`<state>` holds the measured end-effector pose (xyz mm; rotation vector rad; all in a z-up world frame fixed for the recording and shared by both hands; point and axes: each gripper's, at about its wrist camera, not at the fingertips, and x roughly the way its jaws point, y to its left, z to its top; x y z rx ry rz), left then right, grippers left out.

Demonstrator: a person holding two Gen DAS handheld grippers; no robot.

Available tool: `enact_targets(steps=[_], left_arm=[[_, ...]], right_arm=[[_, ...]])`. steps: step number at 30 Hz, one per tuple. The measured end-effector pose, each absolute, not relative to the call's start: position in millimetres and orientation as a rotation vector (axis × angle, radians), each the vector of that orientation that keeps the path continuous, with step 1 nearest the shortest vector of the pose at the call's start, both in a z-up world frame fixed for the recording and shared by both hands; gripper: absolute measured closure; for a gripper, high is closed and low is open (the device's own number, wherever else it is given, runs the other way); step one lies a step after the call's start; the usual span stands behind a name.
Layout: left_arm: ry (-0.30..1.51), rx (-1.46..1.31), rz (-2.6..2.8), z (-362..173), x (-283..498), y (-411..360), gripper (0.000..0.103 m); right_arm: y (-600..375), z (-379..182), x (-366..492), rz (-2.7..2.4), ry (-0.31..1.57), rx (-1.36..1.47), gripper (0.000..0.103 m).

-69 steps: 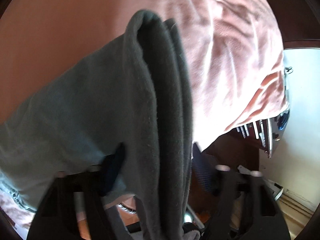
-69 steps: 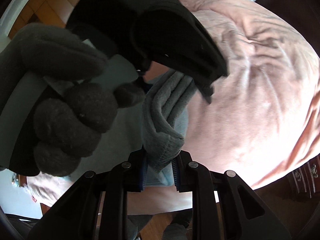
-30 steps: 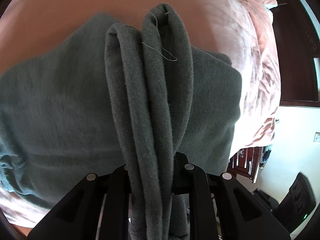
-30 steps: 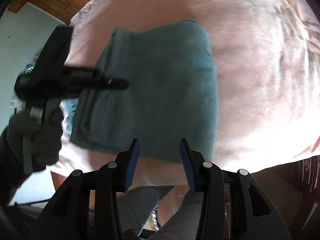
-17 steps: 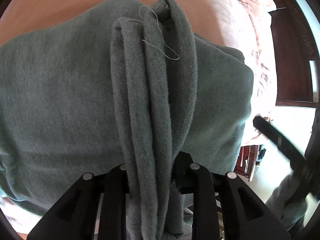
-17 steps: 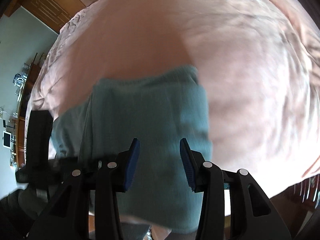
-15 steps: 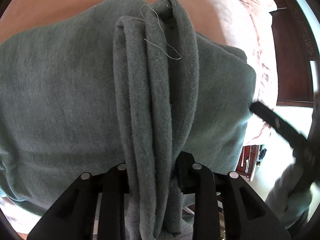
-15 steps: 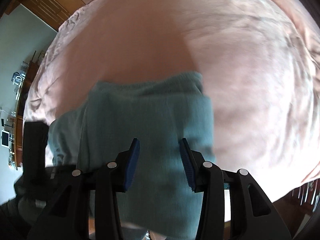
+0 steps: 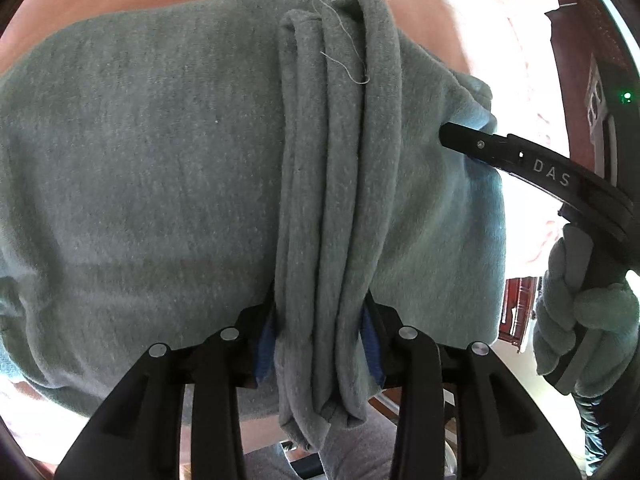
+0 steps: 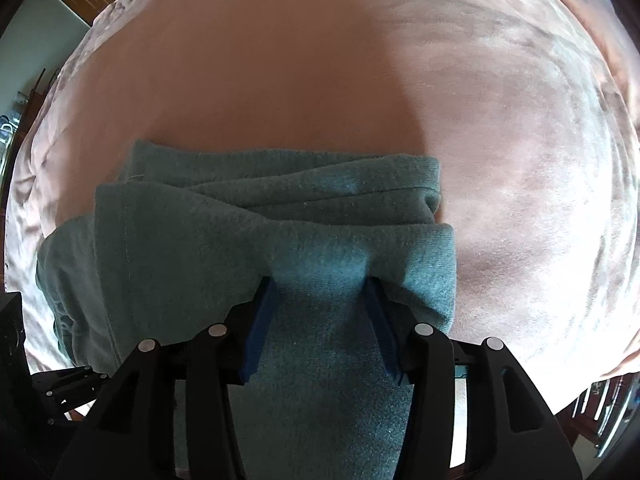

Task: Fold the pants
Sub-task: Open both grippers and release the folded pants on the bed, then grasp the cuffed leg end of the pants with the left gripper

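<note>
Left gripper [image 9: 318, 322] stays clamped on a bunched fold of the pants [image 9: 160, 168] lying on the pink bed [image 10: 320, 80], right gripper [image 10: 320, 312] (empty and apart a second ago) now straddles the near edge, jaws unclosed: regrasp for another fold.

The pants [image 9: 152, 168] lie folded on the bed [image 10: 320, 72], spreading left, right and ahead of the left gripper [image 9: 319, 320]; a bunched ridge runs between its jaws. Right of them, the right gripper [image 10: 320, 300] straddles the near edge, bed beyond.
</note>
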<state>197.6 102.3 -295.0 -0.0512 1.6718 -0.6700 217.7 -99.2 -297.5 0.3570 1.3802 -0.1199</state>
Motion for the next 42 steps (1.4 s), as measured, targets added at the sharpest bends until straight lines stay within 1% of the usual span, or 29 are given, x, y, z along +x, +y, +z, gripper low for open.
enact_targets(steps=[5,7,12,18,25,27,31,32,33,40,42], left_arm=[[1.667,-0.110,-0.637,-280,198,126,0.060],[1.657,-0.152,-0.615,-272,200,145,0.057],[1.608,-0.231,-0.458,-257,211,212,0.057],[1.573,-0.317,-0.246,-255,221,292,0.056],[1.546,-0.341,-0.130,-261,218,332,0.056],[1.545,-0.342,-0.115,-269,218,355,0.056],[1.548,-0.336,-0.095,-280,216,363,0.056],[1.549,-0.335,-0.090,-284,214,365,0.054],[1.549,-0.339,-0.086,-287,213,370,0.050],[1.545,-0.336,-0.078,-297,214,378,0.039],[1.546,-0.339,-0.072,-299,213,381,0.035]], right_arm=[[-82,-267,216,-0.081,1.321,0.385,0.053],[-70,-258,213,-0.046,1.307,0.388,0.053],[-26,-250,215,0.072,1.316,0.390,0.053],[10,-259,206,0.161,1.355,0.347,0.053],[27,-285,208,0.161,1.409,0.306,0.053],[28,-288,207,0.157,1.414,0.298,0.053],[26,-291,205,0.152,1.420,0.296,0.054],[25,-291,205,0.151,1.421,0.294,0.054],[26,-291,205,0.150,1.422,0.293,0.054],[28,-295,204,0.141,1.424,0.292,0.053],[28,-295,205,0.140,1.425,0.292,0.053]])
